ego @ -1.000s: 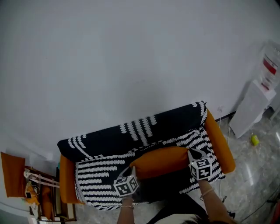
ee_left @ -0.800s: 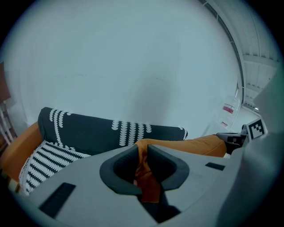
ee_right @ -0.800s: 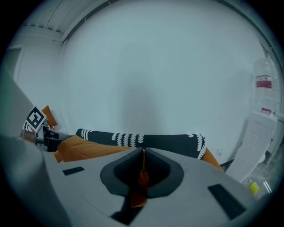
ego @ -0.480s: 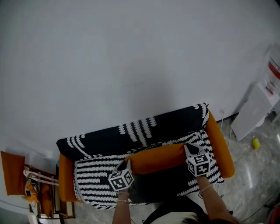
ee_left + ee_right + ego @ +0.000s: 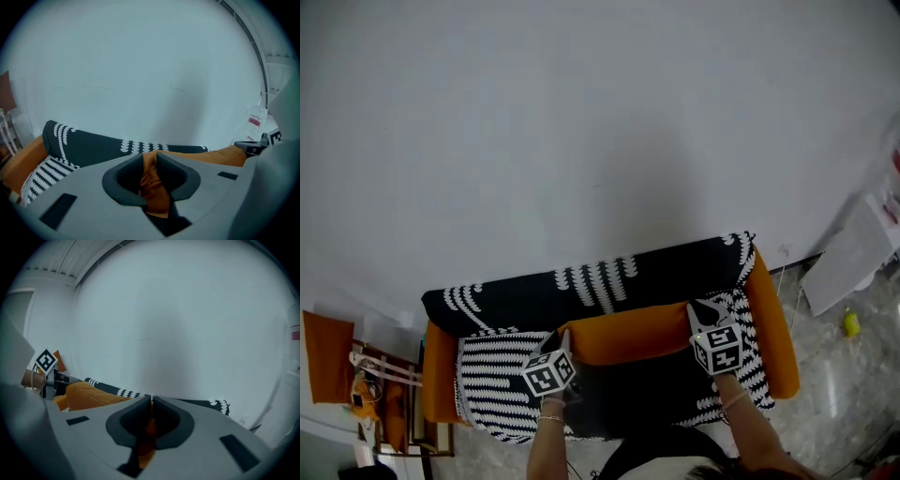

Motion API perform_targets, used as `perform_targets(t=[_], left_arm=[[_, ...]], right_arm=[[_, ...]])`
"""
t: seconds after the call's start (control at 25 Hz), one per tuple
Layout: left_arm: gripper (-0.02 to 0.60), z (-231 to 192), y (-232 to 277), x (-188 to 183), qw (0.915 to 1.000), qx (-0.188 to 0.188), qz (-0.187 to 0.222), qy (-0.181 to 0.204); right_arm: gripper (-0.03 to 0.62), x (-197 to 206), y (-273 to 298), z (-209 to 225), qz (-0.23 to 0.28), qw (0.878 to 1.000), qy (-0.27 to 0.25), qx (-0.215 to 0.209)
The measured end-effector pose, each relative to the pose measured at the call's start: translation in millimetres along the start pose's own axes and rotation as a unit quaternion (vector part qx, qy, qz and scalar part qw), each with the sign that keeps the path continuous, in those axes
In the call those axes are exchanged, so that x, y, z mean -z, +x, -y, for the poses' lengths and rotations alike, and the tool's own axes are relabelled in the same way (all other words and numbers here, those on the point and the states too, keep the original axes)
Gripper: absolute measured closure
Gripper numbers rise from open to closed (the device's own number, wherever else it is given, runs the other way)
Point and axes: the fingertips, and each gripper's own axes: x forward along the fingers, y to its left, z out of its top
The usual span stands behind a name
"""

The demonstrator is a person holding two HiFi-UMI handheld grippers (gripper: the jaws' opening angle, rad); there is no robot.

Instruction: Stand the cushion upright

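An orange cushion (image 5: 628, 333) stands on its long edge against the backrest of a sofa (image 5: 773, 328) draped in a black-and-white patterned throw (image 5: 591, 286). My left gripper (image 5: 562, 337) grips the cushion's left end. In the left gripper view its jaws (image 5: 150, 158) have just been opening a little, and a fold of orange cushion fabric (image 5: 153, 185) is still pinched between them. My right gripper (image 5: 696, 311) is shut on the cushion's right end, with orange fabric (image 5: 146, 427) squeezed between its nearly closed jaws (image 5: 151, 401). The cushion's body (image 5: 89, 394) stretches left toward the other gripper.
A bare white wall rises behind the sofa. A wooden rack with orange cloth (image 5: 366, 394) stands left of it. A white box-like unit (image 5: 858, 258) and a small yellow thing (image 5: 850, 322) on the tiled floor are to the right. A water bottle (image 5: 255, 119) shows at the far right.
Both grippers have carried the cushion away from the seat front toward the backrest. It now rests closer to the back, and its top edge sits higher.
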Motion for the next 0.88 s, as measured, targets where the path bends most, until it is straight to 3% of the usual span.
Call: perform_targets(t=[0.24, 0.56, 0.88], left_arm=[[0.488, -4, 9, -22, 0.9996, -0.004, 0.027, -0.008], [0.476, -4, 28, -38, 0.9990, 0.019, 0.035, -0.018], [0.465, -8, 54, -57, 0.9987, 0.043, 0.028, -0.003]], right_arm=[[0.571, -12, 18, 6, 0.006, 1.000, -0.001, -0.005], [0.568, -25, 40, 18, 0.016, 1.000, -0.002, 0.005], [0.549, -40, 67, 29, 0.016, 1.000, 0.006, 0.019]])
